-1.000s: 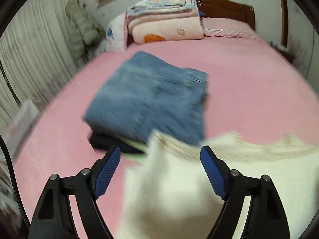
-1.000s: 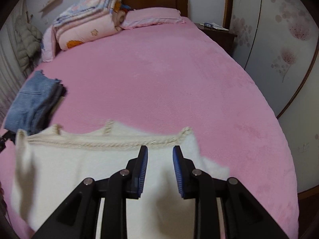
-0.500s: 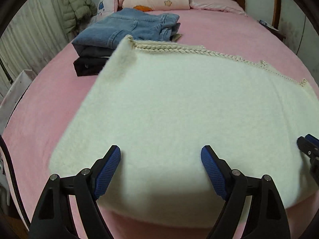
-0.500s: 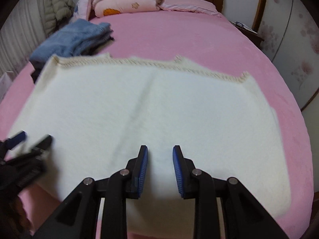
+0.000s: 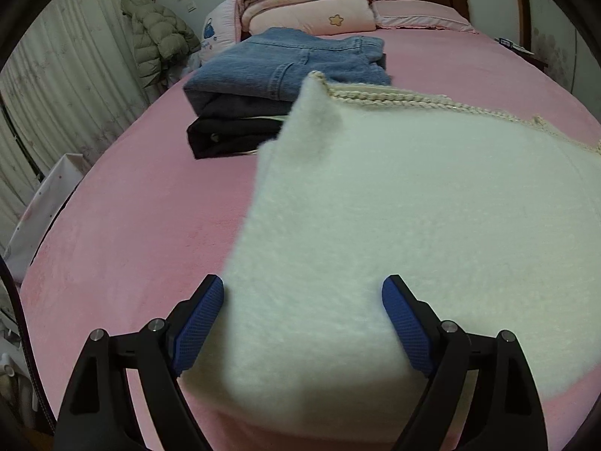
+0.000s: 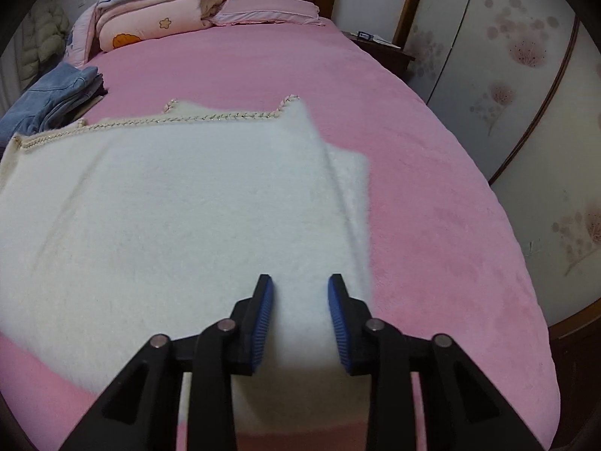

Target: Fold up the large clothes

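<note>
A fluffy white garment [image 5: 413, 218] with a braided cream trim along its far edge lies spread flat on the pink bed [image 5: 131, 233]; it also shows in the right wrist view [image 6: 169, 206]. My left gripper [image 5: 302, 323] is wide open over the garment's near left part, touching nothing. My right gripper [image 6: 300, 312] is part open and empty over the garment's near right part, close to its right edge. The garment's near edge is hidden behind both grippers.
A stack of folded blue jeans [image 5: 289, 64] on dark clothes lies just beyond the garment's far left corner. Folded quilts [image 5: 308, 3] and a pillow [image 6: 270, 11] are at the headboard. A puffy coat [image 5: 157, 34] hangs left. A nightstand [image 6: 379, 49] stands right.
The white garment has been laid flat on the bed. Both grippers have moved apart toward its left and right sides; the left gripper no longer shows in the right view.
</note>
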Demonstrator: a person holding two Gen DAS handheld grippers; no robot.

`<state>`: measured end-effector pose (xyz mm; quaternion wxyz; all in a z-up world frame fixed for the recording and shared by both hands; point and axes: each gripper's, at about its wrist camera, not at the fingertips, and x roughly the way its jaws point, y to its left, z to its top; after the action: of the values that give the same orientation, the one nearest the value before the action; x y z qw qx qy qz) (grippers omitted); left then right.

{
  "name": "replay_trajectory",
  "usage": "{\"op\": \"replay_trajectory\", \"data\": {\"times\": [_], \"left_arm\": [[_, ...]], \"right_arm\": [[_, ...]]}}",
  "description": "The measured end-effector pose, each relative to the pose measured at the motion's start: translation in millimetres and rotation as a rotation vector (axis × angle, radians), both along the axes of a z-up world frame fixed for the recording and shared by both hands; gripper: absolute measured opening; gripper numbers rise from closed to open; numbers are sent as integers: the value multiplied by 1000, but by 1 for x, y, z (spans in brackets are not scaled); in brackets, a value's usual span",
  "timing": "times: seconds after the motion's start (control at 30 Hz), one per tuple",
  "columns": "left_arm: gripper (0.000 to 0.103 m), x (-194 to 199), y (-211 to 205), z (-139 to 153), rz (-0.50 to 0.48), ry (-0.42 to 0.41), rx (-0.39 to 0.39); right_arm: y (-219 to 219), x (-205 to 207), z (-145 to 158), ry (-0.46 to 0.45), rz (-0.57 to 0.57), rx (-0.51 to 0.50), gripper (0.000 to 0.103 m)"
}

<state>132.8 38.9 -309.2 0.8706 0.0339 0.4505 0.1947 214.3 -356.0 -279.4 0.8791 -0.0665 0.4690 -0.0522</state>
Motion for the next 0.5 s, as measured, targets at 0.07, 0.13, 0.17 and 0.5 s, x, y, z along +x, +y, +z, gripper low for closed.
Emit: {"op": "replay_trajectory", "data": {"times": [0.07, 0.13, 0.17, 0.5], "left_arm": [[91, -2, 8, -1, 31, -5, -33], [92, -1, 12, -3, 43, -4, -51], [92, -1, 12, -4, 45, -1, -50], [92, 6, 23, 18, 124, 70, -194]], "right_arm": [[3, -3, -2, -7, 4, -27, 26], [7, -2, -6, -7, -5, -58, 26], [9, -2, -8, -6, -13, -61, 26], [14, 0, 8, 44, -62, -36, 29]]}}
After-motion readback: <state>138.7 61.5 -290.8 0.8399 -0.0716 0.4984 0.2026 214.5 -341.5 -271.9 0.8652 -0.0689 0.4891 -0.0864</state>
